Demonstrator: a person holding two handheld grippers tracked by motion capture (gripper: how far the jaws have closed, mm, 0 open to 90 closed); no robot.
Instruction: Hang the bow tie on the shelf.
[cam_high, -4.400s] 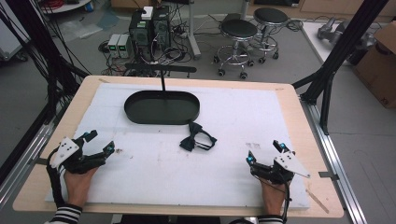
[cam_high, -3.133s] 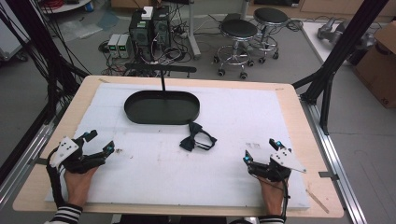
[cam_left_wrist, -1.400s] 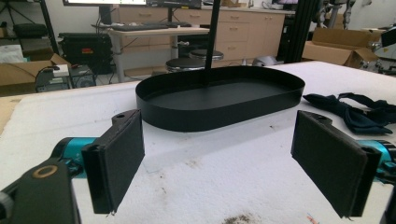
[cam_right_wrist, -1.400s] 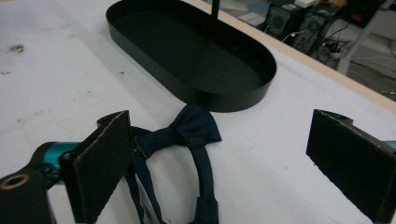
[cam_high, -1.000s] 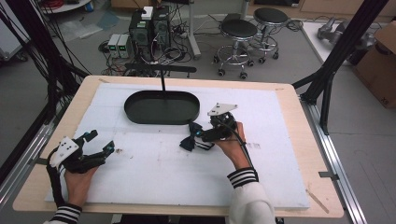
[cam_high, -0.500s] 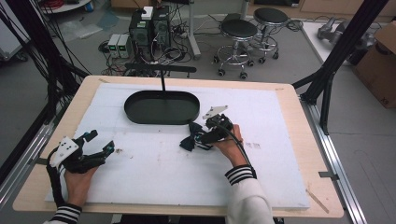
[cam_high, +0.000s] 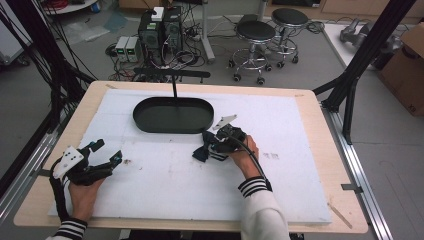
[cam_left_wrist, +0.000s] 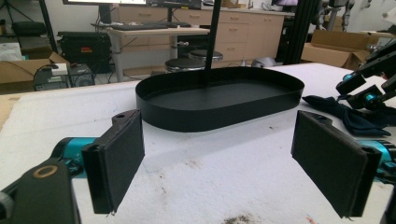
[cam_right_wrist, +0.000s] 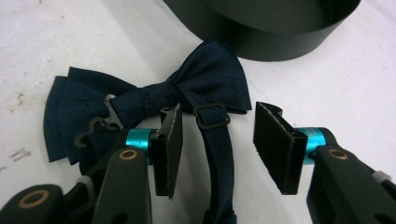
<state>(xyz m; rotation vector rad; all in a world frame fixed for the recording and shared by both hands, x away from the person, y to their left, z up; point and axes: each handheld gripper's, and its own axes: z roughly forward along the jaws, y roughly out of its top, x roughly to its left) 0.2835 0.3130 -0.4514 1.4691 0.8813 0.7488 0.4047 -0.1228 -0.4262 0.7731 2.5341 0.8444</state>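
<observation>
Bench (cam_high: 45, 200): pale wood top, carrying everything below.
Sheet (cam_high: 165, 200): white foam board over most of the bench, scuffed and dotted with small dark marks.
Tray (cam_high: 173, 114): black, oval, low-walled, at the far middle of the sheet; a thin black post rises from behind it. In the left claw view its wall (cam_left_wrist: 219, 109) stands straight ahead beyond the jaws.
Right claw (cam_high: 212, 145): held by the person's right hand (cam_high: 243, 156) near the sheet's centre, just in front of the tray's right end, grey plate on top. In the right claw view (cam_right_wrist: 218, 144) the jaws are apart, one on each side of the tie's strap, pads not pressing it.
Left claw (cam_high: 107, 151): held by the left hand (cam_high: 82, 192) at the near left of the sheet, well apart from the tie. In the left claw view (cam_left_wrist: 233, 165) the jaws are spread wide with nothing between them.
Bow tie (cam_high: 201, 150): dark navy, flat on the sheet just in front of the tray and just beside it; close up (cam_right_wrist: 182, 88) its knot lies just ahead of the right claw.
Strap (cam_right_wrist: 219, 154): navy band running from the knot back between the right jaws.
Slider (cam_right_wrist: 211, 115): small dark buckle on the strap.
Hook (cam_right_wrist: 106, 119): small metal clasp on the left wing.
</observation>
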